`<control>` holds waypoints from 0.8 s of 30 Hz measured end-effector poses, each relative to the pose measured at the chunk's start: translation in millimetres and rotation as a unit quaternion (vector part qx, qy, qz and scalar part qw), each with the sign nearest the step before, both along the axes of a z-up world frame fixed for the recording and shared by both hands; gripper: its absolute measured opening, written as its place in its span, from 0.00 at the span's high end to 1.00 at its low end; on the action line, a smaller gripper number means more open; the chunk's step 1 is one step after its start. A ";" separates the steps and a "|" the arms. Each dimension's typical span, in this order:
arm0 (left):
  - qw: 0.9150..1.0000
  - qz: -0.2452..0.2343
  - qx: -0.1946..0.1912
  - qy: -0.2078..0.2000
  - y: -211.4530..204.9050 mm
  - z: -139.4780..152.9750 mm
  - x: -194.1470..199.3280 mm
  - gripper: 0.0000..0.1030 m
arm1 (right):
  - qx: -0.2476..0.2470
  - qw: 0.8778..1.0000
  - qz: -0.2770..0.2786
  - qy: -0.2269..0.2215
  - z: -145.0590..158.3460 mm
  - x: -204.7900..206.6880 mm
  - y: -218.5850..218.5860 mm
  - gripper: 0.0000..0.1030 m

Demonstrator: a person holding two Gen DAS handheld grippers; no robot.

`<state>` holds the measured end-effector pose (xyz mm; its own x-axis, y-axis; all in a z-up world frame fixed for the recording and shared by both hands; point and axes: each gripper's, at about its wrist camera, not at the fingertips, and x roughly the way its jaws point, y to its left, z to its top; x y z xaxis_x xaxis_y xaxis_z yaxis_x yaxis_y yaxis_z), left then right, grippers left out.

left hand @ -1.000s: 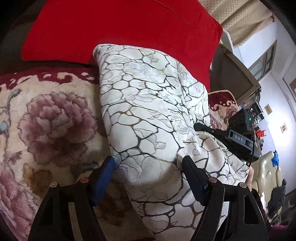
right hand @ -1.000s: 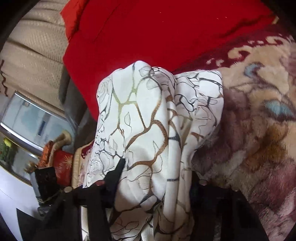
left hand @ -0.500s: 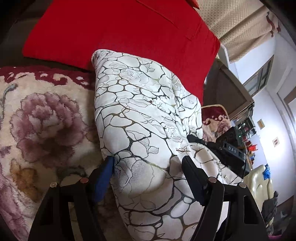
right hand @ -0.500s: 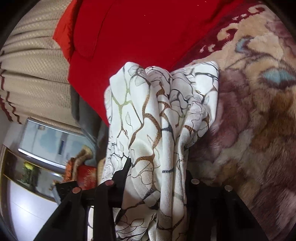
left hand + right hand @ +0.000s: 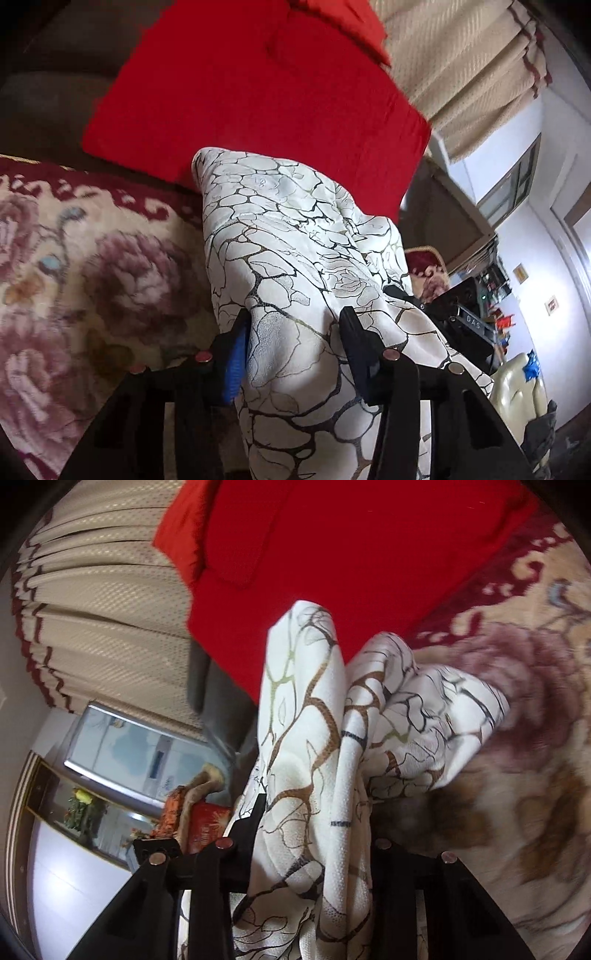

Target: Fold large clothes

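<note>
A large white garment with a brown and black crackle print (image 5: 295, 236) is bunched and lifted above a floral bed cover. My left gripper (image 5: 295, 332) is shut on a thick fold of it, the cloth bulging between the blue-padded fingers. My right gripper (image 5: 317, 819) is shut on another bunched fold of the same garment (image 5: 314, 709), which drapes over its fingers and hangs below. The right gripper's body shows at the right in the left wrist view (image 5: 465, 317).
A red cushion (image 5: 258, 92) lies behind the garment, on the floral blanket (image 5: 92, 277). Beige curtains (image 5: 103, 602) hang beyond. A cabinet with glass (image 5: 129, 746) stands left in the right wrist view; a cream chair (image 5: 517, 376) sits at lower right.
Both grippers have risen and tilted with the garment, pulling it up off the blanket. The left gripper's fingers have closed in tighter on the fold. More curtain and room now show.
</note>
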<state>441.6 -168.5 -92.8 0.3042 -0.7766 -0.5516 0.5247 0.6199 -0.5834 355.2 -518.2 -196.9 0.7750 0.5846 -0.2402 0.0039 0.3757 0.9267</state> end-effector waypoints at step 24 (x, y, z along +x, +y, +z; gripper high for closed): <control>0.967 0.145 0.205 -0.045 96.7 -41.2 -32.9 0.54 | -0.094 0.990 0.085 0.057 -44.7 40.4 133.4 0.61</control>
